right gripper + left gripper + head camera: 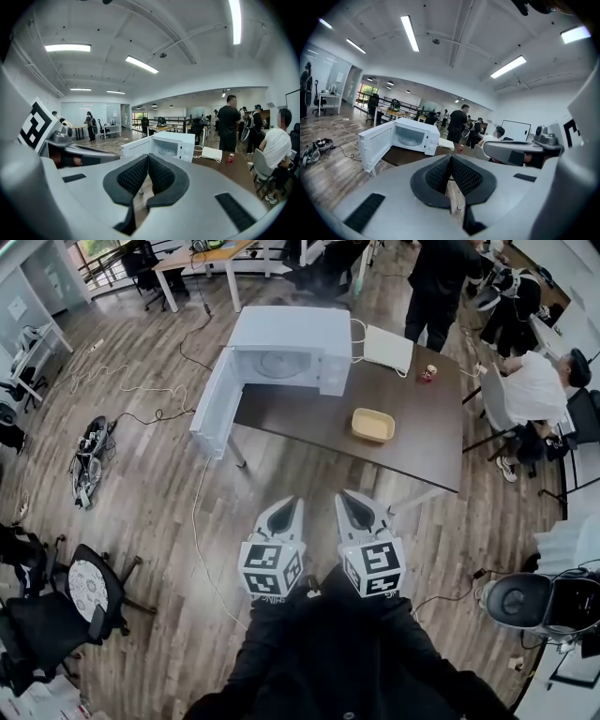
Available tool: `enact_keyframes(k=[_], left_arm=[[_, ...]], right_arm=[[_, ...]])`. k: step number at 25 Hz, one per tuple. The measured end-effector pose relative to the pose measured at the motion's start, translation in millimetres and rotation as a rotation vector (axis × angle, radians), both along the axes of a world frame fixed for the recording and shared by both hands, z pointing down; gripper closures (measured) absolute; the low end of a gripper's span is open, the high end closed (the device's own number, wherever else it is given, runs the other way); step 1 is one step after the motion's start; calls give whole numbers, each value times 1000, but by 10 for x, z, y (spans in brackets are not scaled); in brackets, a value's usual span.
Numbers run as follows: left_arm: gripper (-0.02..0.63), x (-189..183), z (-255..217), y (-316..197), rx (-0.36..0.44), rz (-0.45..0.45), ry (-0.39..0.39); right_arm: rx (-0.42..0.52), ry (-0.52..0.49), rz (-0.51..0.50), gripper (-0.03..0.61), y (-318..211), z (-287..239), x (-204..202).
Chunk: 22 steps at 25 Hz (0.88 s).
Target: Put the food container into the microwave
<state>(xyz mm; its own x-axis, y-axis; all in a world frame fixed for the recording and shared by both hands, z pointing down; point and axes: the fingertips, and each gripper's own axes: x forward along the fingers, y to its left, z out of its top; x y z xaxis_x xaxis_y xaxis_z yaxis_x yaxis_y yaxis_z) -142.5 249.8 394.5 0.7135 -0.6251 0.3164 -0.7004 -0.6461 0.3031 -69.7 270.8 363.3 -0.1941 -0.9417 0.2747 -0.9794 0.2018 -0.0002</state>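
Left gripper (284, 505) and right gripper (352, 499) closed, facing open microwave (281, 357)

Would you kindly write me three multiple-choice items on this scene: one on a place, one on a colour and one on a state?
1. Where is the food container?
A. on the floor
B. on the table, right of the microwave in the head view
C. on a chair

2. What colour is the microwave?
A. white
B. black
C. red

3. How does its door stand?
A. shut
B. open
C. taken off

Answers:
1 B: it sits on the dark tabletop, apart from the microwave.
2 A: casing and door are white.
3 B: the door is swung out, showing the cavity.
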Motion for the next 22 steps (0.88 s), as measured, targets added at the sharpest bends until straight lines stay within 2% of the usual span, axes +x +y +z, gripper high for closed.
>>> enact_keyframes(k=[6, 12, 18, 22], left_arm=[[580, -26, 137, -99, -32, -14, -12], [580, 135, 284, -260, -63, -15, -41], [580, 192, 431, -802, -70, -54, -97], [580, 421, 516, -1278, -70, -59, -103]], right_arm=[[-56, 6, -36, 554, -68, 182, -51], [-101, -11, -52, 552, -275, 355, 130], [-134, -35, -89, 517, -823, 542, 269], [-139, -49, -90, 515, -1281, 585, 512]])
